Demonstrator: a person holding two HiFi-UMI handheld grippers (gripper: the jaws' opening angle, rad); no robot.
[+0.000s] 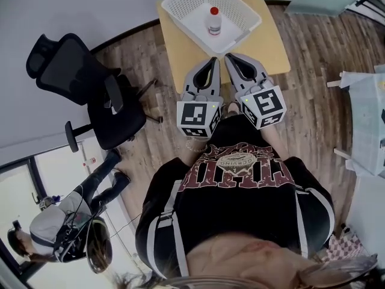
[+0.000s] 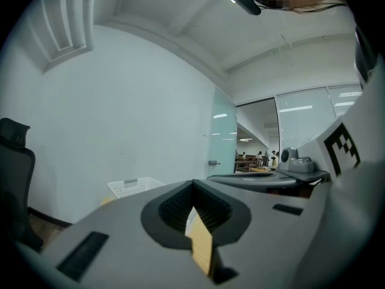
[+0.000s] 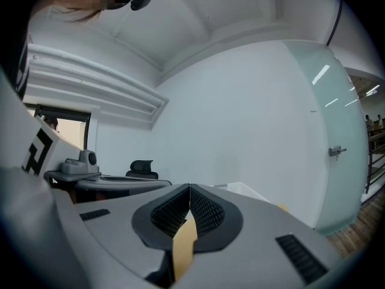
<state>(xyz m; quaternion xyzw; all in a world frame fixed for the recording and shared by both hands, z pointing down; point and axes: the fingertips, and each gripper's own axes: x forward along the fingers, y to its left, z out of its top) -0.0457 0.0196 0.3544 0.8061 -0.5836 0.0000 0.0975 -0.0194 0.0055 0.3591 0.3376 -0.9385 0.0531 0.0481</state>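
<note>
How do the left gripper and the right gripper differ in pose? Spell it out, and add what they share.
The left gripper slants rightward, the right gripper leftward, so their tips nearly meet. The left gripper's marker cube sits square to the head view; the right gripper's marker cube is turned askew. Both are shut and empty, above the table, short of the basket.

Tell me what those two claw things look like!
The left claw and right claw are pale grey plastic, tapering to a point, with black ribbed pads inside. Each carries a white cube printed with black square markers. The person wears a black shirt with maroon-and-white print and white stripes.
</note>
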